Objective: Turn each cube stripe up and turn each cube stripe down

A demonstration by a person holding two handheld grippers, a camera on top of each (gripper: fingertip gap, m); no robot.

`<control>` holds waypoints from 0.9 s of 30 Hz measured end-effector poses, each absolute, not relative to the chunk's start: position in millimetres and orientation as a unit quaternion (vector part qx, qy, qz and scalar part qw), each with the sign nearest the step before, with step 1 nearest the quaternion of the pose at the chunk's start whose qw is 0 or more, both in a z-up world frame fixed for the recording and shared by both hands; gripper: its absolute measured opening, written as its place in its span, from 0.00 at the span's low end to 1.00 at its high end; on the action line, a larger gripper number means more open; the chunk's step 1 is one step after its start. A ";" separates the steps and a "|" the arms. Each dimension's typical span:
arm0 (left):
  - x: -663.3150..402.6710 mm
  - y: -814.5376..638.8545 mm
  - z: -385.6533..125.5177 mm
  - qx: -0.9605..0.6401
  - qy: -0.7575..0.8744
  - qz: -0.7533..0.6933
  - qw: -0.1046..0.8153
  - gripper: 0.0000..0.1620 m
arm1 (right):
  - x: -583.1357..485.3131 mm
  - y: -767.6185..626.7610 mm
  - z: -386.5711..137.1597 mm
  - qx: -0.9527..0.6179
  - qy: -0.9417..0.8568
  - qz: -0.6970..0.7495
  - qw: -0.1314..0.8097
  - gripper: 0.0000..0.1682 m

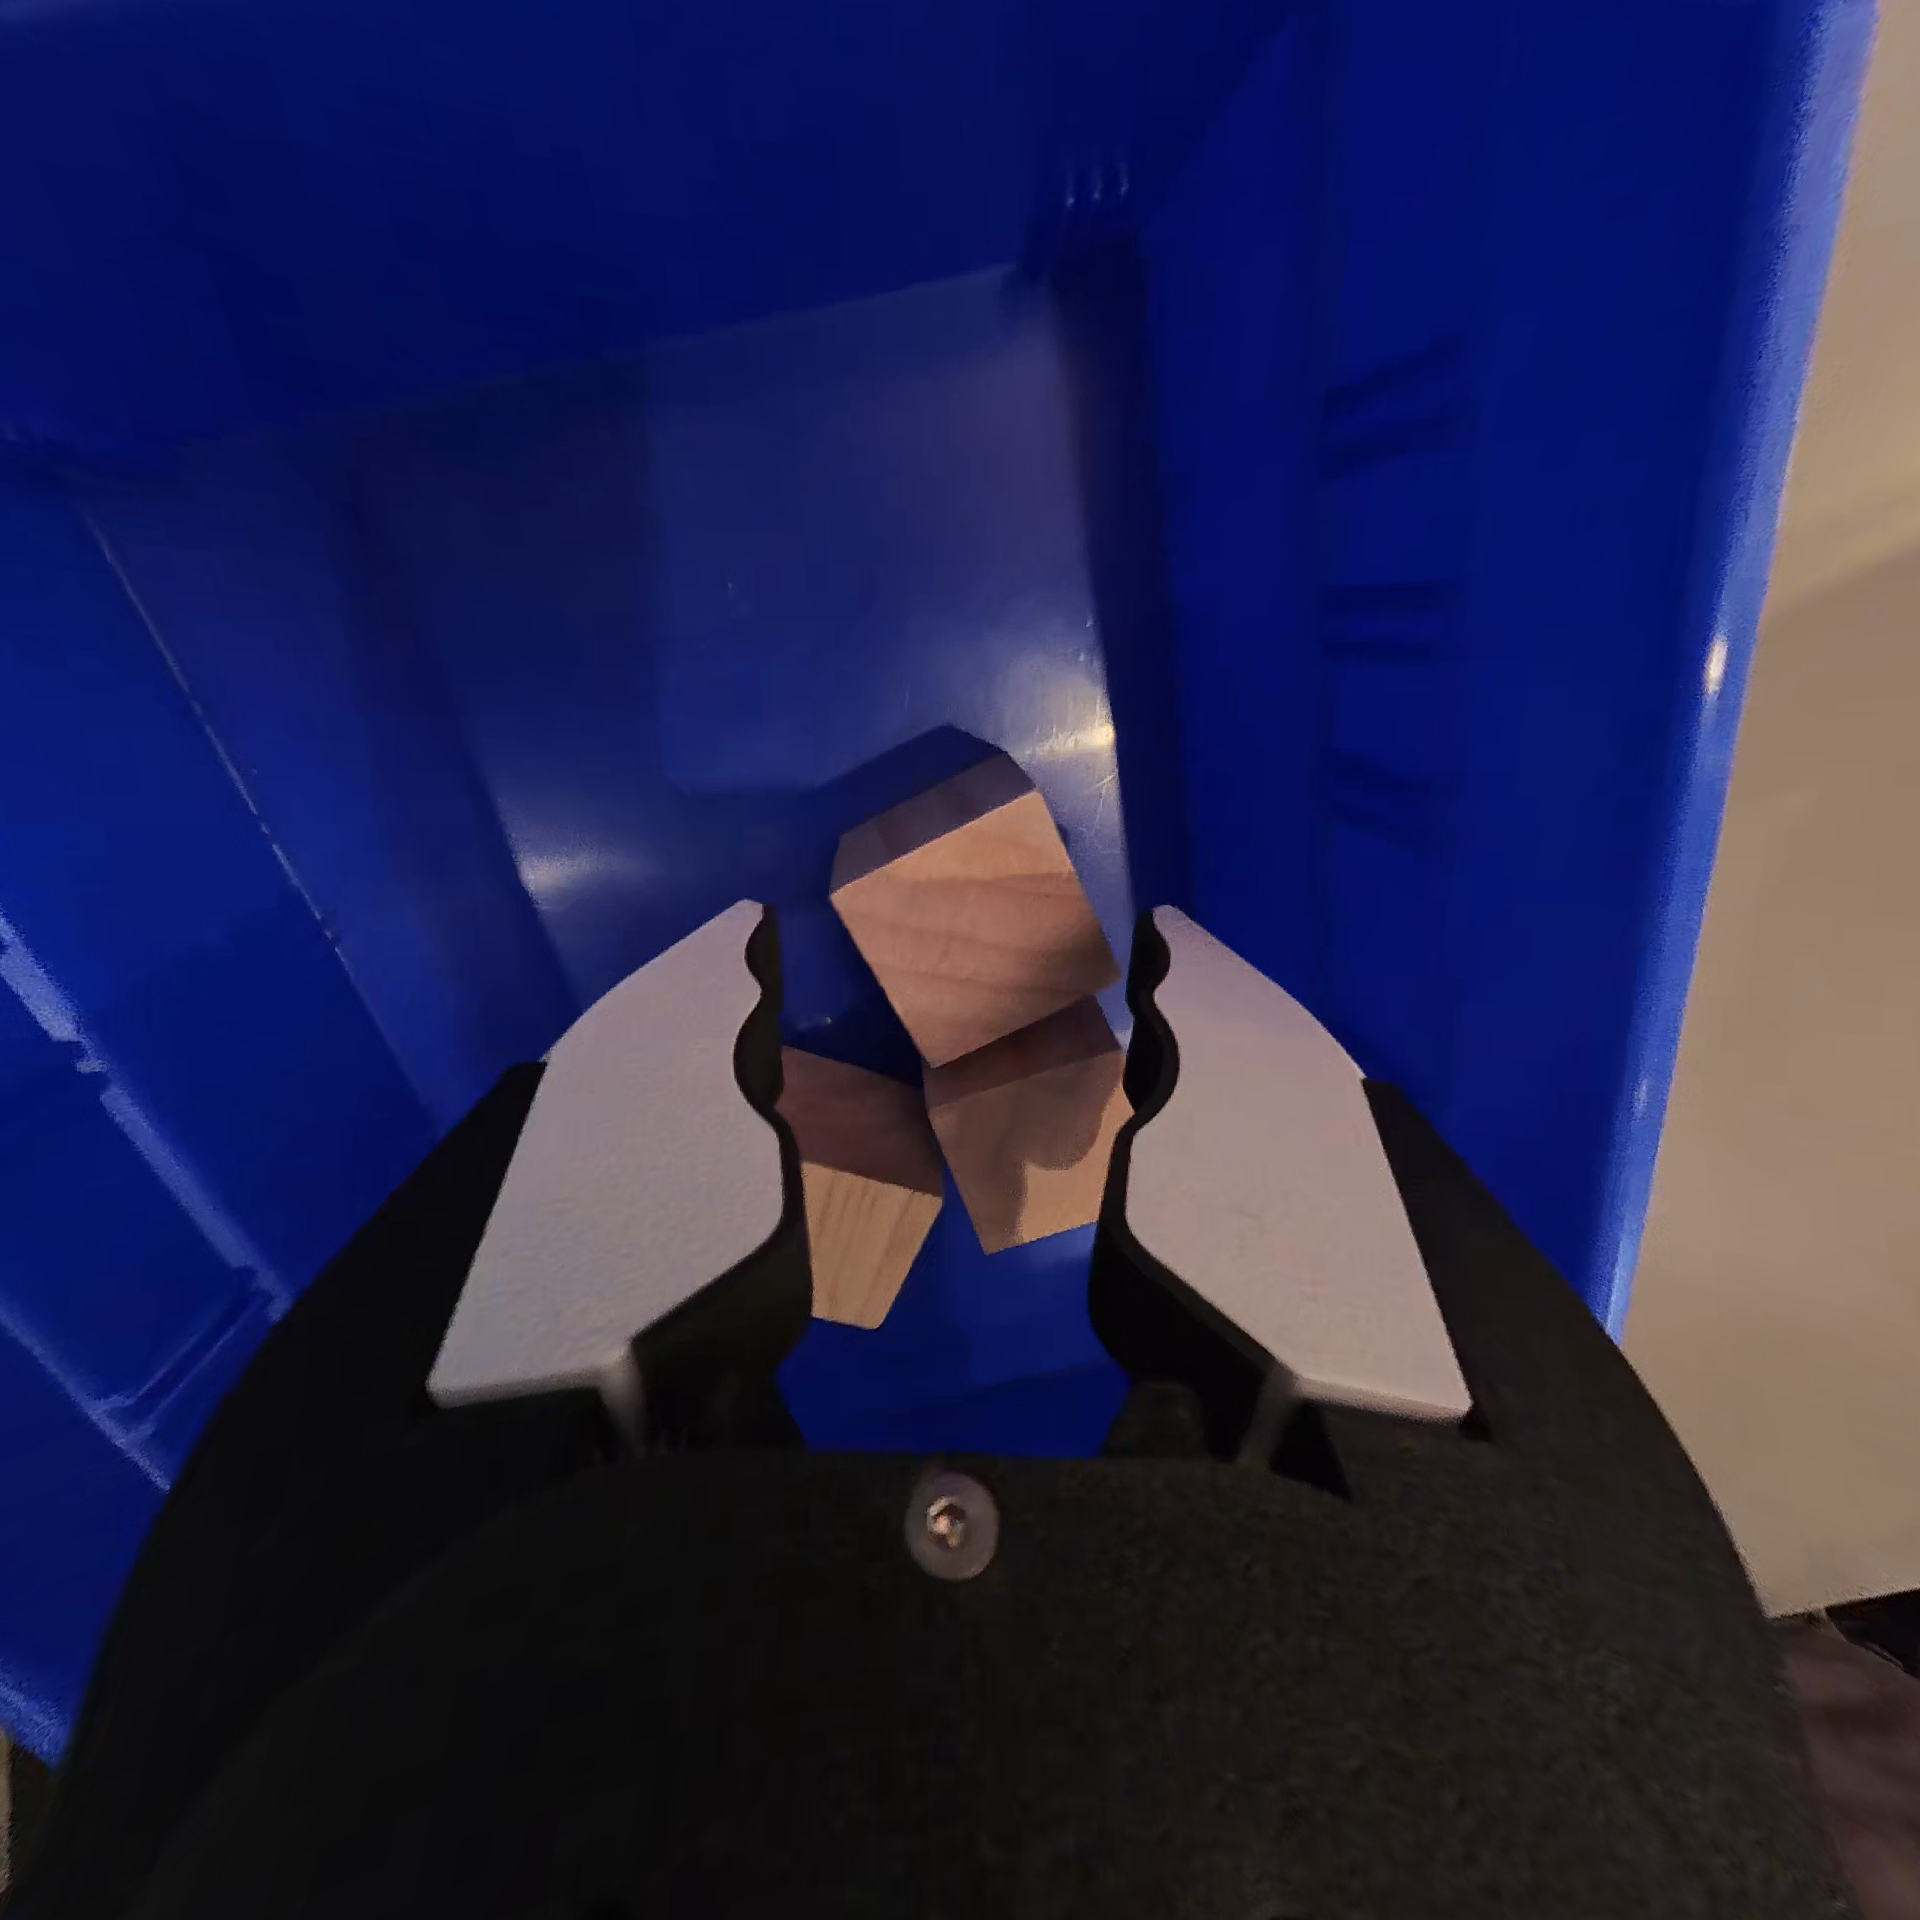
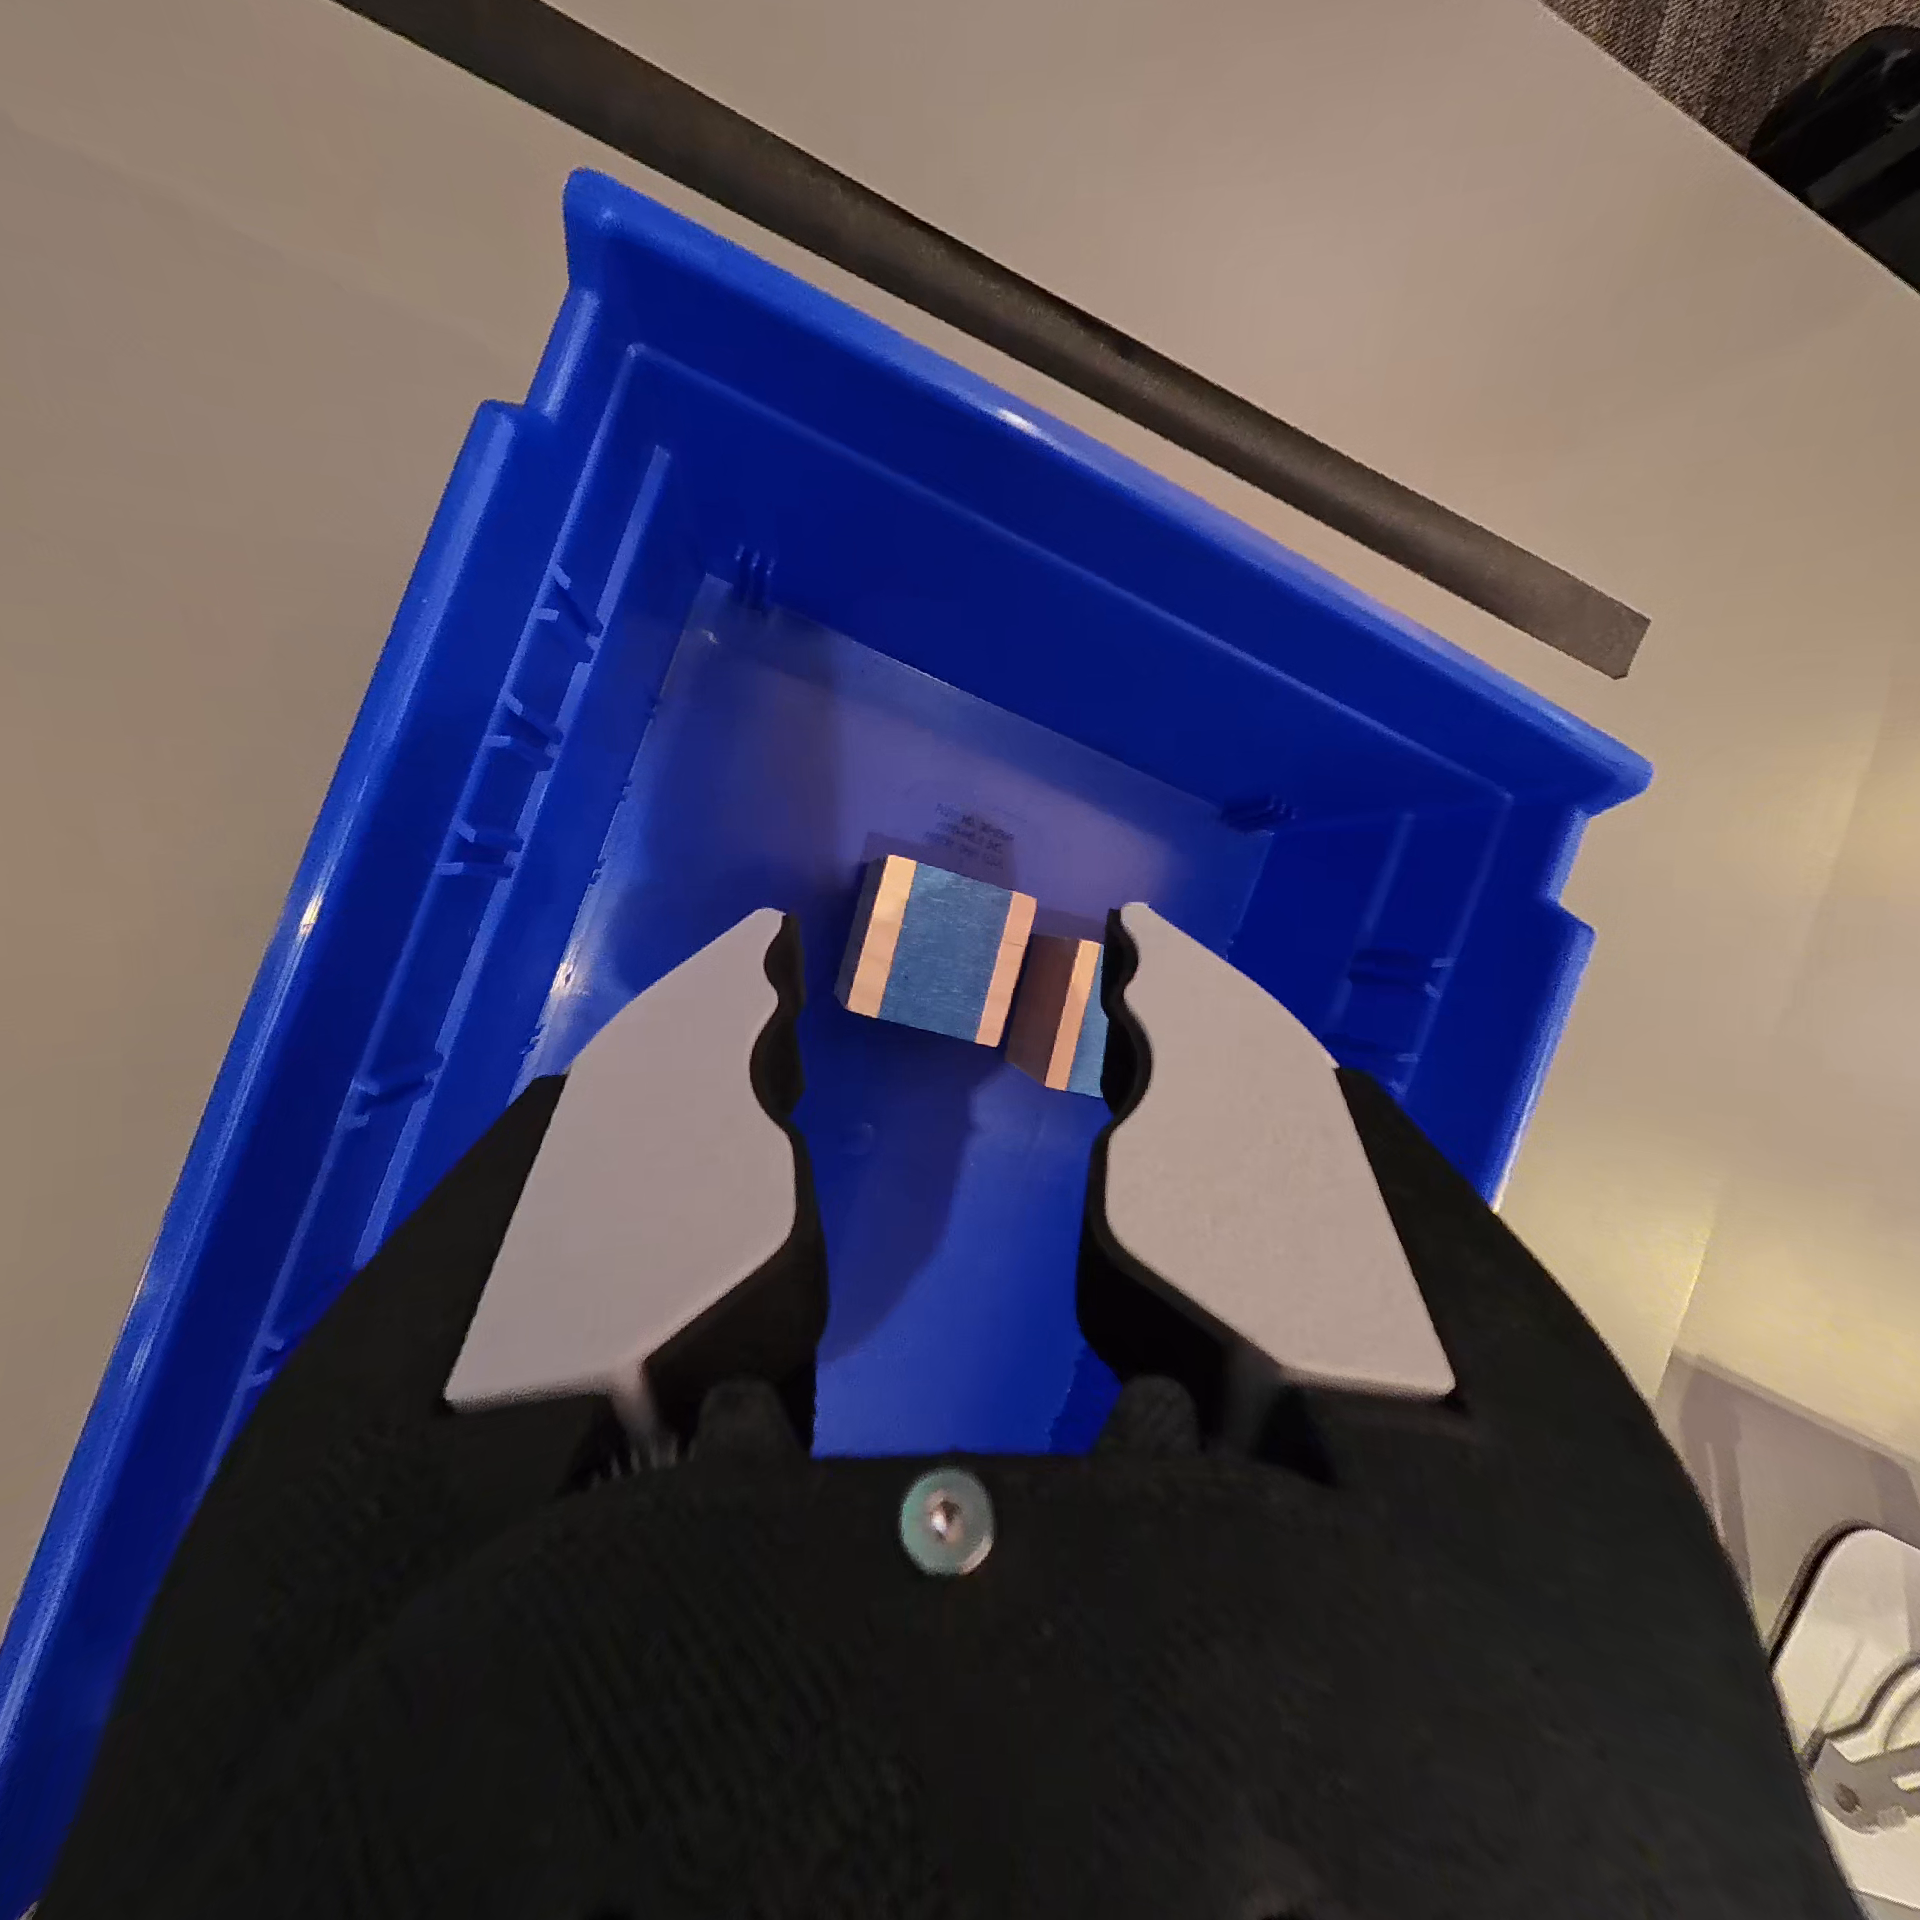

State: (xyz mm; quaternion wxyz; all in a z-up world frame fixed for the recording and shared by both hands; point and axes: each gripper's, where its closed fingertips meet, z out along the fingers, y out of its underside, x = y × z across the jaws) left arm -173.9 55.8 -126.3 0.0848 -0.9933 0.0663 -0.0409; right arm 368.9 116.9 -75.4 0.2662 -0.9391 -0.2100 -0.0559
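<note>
My left gripper (image 1: 951,1023) hangs open over three crowded cubes (image 1: 971,935); closing could nudge neighbours; right gripper (image 2: 951,997) open, risking likewise.

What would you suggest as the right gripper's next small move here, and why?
Probably ease the open right gripper forward and close on the striped cube. That cube lies stripe up on the blue bin floor, just beyond the fingertips, with a second cube close beside it.
</note>
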 end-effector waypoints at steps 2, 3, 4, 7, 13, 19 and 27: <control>-171.3 55.4 -130.0 -0.994 0.072 -0.034 0.078 0.38 | 369.0 116.5 -76.4 -0.940 -0.211 -0.056 0.264 0.34; -169.9 54.8 -132.1 -0.994 0.077 -0.031 0.073 0.38 | 369.1 116.5 -77.0 -0.940 -0.211 -0.057 0.263 0.34; -168.8 54.7 -134.2 -0.994 0.080 -0.029 0.070 0.37 | 368.8 116.3 -77.7 -0.940 -0.212 -0.056 0.261 0.34; -171.3 55.0 -139.2 -0.995 0.077 -0.014 0.061 0.35 | 368.8 115.2 -79.8 -0.941 -0.216 -0.058 0.255 0.34; -184.2 55.3 -137.9 -0.996 0.074 0.019 0.056 0.34 | 364.7 113.9 -82.9 -0.940 -0.226 -0.063 0.247 0.34; -192.0 59.4 -131.1 -0.994 0.085 0.003 0.074 0.34 | 363.2 113.8 -84.9 -0.940 -0.231 -0.067 0.243 0.34; -183.7 59.0 -81.1 -0.968 0.088 -0.170 0.164 0.33 | 358.9 119.8 -67.9 -0.925 -0.237 -0.082 0.284 0.33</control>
